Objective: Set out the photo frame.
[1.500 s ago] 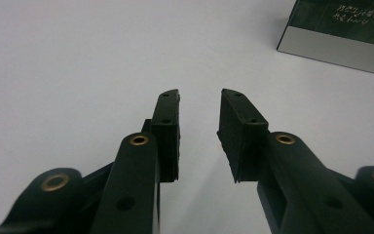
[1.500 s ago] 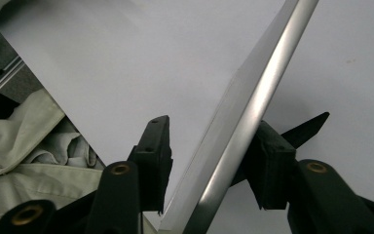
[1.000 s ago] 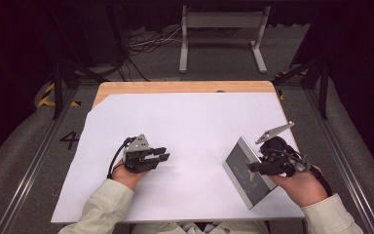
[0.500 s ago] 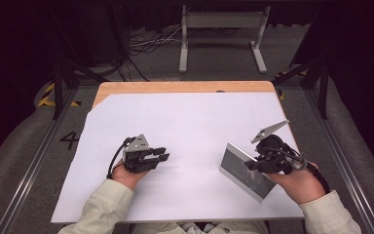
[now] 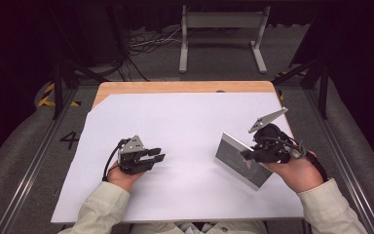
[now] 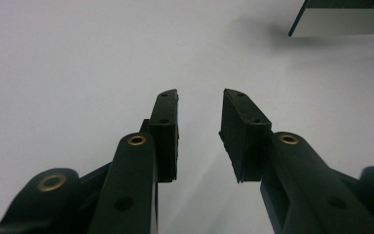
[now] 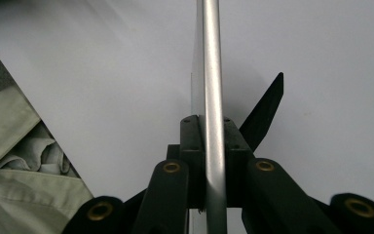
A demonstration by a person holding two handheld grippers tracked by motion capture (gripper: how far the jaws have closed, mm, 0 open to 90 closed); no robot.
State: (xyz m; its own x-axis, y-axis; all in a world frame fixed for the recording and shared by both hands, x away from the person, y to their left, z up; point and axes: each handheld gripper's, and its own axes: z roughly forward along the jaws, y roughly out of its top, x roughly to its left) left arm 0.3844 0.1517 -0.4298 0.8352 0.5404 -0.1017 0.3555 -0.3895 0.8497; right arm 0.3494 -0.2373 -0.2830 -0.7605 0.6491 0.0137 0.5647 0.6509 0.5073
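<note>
The right gripper (image 5: 247, 155) squeezed the edge of a flat silver frame (image 5: 238, 163), holding it tilted over the white table (image 5: 185, 122). The left gripper (image 5: 158, 156) rested nearby, its jaws a little apart and empty.

free: white sheet (image 5: 185, 122) bare ahead | block: tilted metal frame (image 5: 241, 161) at right

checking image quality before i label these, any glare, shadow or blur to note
High view: white table cover bright and evenly lit, surroundings near black, all fairly sharp. Left gripper view: near jaw bases soft, left gripper tips sharper, the panel casts a soft shadow. Right gripper view: bright sheen along the panel edge clamped in the right gripper; sleeve at left slightly soft.
</note>
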